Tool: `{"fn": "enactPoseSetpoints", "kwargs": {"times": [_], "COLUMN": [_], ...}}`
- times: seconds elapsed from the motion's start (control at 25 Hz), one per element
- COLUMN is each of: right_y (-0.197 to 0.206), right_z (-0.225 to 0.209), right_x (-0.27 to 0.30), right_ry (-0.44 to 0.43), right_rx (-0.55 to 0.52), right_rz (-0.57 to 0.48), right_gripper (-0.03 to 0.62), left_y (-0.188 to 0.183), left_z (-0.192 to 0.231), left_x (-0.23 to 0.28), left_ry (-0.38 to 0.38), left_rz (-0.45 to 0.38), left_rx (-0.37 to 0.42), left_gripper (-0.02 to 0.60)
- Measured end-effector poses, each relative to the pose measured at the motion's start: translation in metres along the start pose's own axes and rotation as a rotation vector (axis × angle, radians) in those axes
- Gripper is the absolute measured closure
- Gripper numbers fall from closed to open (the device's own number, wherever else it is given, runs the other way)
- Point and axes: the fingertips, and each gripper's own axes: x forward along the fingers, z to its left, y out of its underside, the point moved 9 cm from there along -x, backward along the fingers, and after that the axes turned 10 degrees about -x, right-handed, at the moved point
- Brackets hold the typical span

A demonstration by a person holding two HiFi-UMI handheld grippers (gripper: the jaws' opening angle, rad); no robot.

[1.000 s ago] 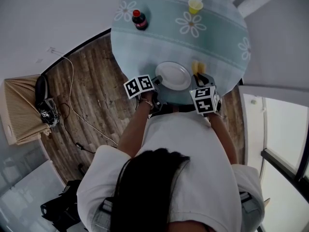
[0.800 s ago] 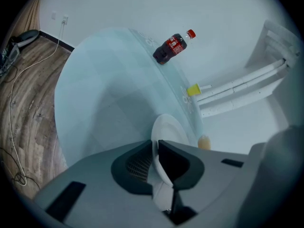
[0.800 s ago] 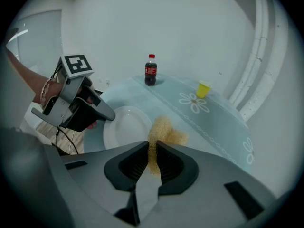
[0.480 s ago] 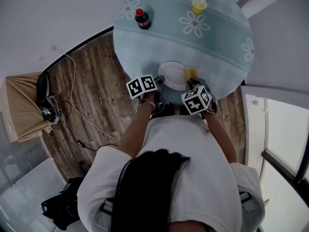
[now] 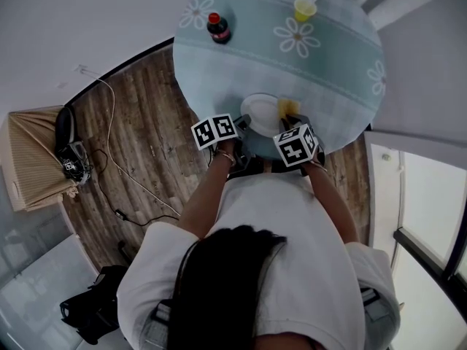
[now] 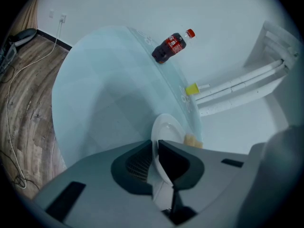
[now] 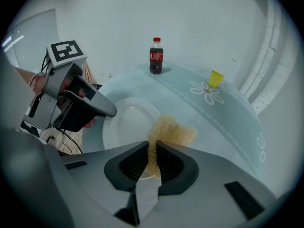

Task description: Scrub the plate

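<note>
A round table [image 5: 328, 71] in pale-blue daisy cloth stands on a wood-plank floor [image 5: 139, 144]. At its near edge, the left gripper [image 6: 155, 148] pinches the rim of the white plate [image 5: 261, 114]. The right gripper [image 7: 153, 151] clamps a yellow scouring pad [image 7: 171, 132], seemingly touching the plate.

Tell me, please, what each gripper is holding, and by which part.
The left gripper pinches the plate by its rim. The right gripper grips the sponge by one edge.

light: even, soft daylight | shadows: faint | blur: slight | edges: strong fisheye warp, dark vignette
</note>
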Motion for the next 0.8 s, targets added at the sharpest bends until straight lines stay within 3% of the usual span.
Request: {"fn": "enactPoseSetpoints", "kwargs": {"times": [0.2,0.8], "right_y": [-0.009,-0.047], "right_z": [-0.003,0.002], "right_x": [0.007,0.031], "right_ry": [-0.022,-0.132], "right_rx": [-0.014,-0.095], "right_rz": [-0.005,-0.010], "right_gripper": [0.533,0.533], "left_y": [0.000,0.003], "left_z": [-0.002,0.001], "left_x": [0.000,0.000], "left_ry": [-0.005,0.004], "left_rz": [-0.004,-0.015], "left_rx": [0.063,0.029], "left_gripper": [0.531,0.531]}}
